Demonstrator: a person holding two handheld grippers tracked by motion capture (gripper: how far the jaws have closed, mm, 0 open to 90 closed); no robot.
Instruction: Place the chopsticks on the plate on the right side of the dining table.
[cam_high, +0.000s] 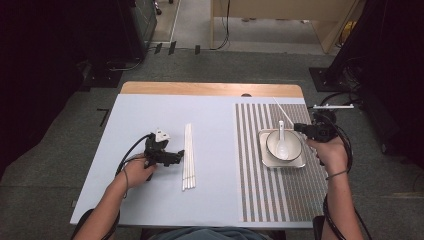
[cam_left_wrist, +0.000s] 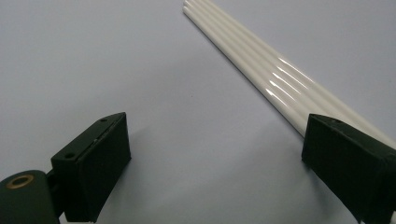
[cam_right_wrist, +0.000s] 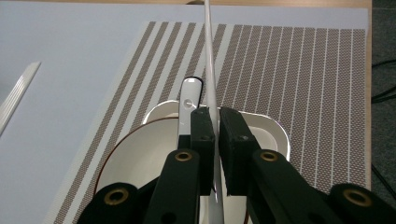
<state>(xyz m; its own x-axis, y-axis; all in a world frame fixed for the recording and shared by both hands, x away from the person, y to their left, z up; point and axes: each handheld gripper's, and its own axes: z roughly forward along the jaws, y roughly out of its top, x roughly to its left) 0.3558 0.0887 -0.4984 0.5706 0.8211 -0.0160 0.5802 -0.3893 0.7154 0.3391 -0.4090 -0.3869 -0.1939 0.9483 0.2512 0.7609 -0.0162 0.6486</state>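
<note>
Several white chopsticks (cam_high: 188, 156) lie side by side on the light blue mat (cam_high: 150, 120). My left gripper (cam_high: 176, 158) sits just to their left, open, with nothing between its jaws. In the left gripper view the chopsticks (cam_left_wrist: 280, 79) run diagonally and pass under the right jaw, while the gripper (cam_left_wrist: 215, 144) gapes over bare mat. My right gripper (cam_high: 299, 128) is shut on a single white chopstick (cam_high: 282, 110) above the white bowl (cam_high: 284, 145). The right gripper view shows the gripper (cam_right_wrist: 215, 122) clamping that chopstick (cam_right_wrist: 210, 70), which points away over the striped placemat (cam_right_wrist: 289, 70).
The bowl stands on a square white plate (cam_high: 265, 159) on the striped placemat (cam_high: 255, 190) at the right. A white spoon (cam_high: 281, 142) rests in the bowl, its handle (cam_right_wrist: 189, 98) toward the far side. The wooden table edge (cam_high: 210, 89) runs along the back.
</note>
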